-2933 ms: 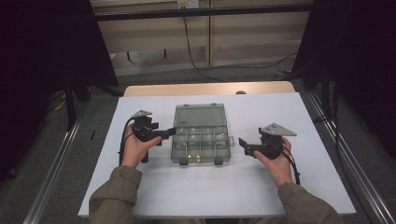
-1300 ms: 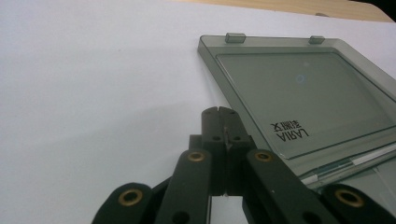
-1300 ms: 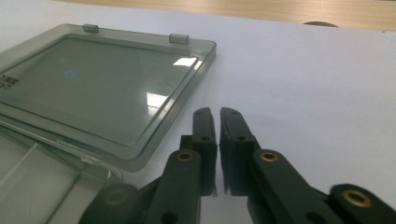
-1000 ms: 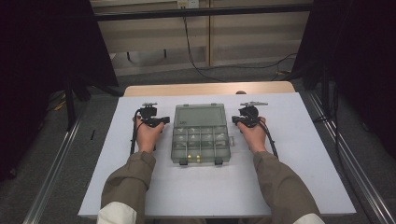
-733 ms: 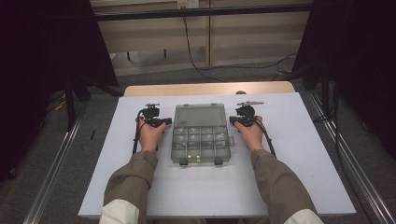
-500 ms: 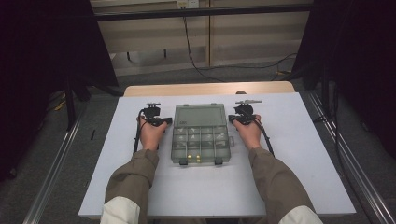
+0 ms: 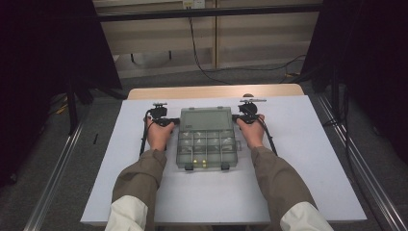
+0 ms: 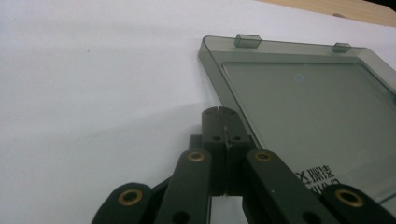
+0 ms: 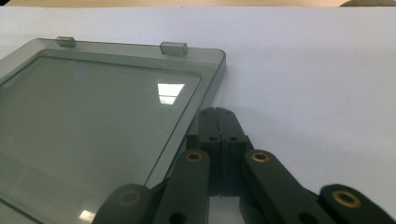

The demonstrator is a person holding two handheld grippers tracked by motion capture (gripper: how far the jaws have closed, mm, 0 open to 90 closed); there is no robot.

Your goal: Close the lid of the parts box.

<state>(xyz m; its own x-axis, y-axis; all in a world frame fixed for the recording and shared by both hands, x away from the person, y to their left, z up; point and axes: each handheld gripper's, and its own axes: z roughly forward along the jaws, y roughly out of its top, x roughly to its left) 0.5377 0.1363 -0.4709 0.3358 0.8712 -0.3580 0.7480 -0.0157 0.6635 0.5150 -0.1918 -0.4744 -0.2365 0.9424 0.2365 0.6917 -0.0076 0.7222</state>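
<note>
Currently: grey compartment box (image 7: 206,138) mid-worktop (image 7: 308,159), lid (image 8: 308,112) folded back toward far edge. Left claw (image 8: 219,111) clenched, empty, at lid's left edge; right claw (image 9: 218,112) clenched, empty, at right edge. Lid lies between both, equally near.

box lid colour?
Translucent smoky grey lid, with small clear tabs on its far edge; it shows best in the right gripper view.
</note>
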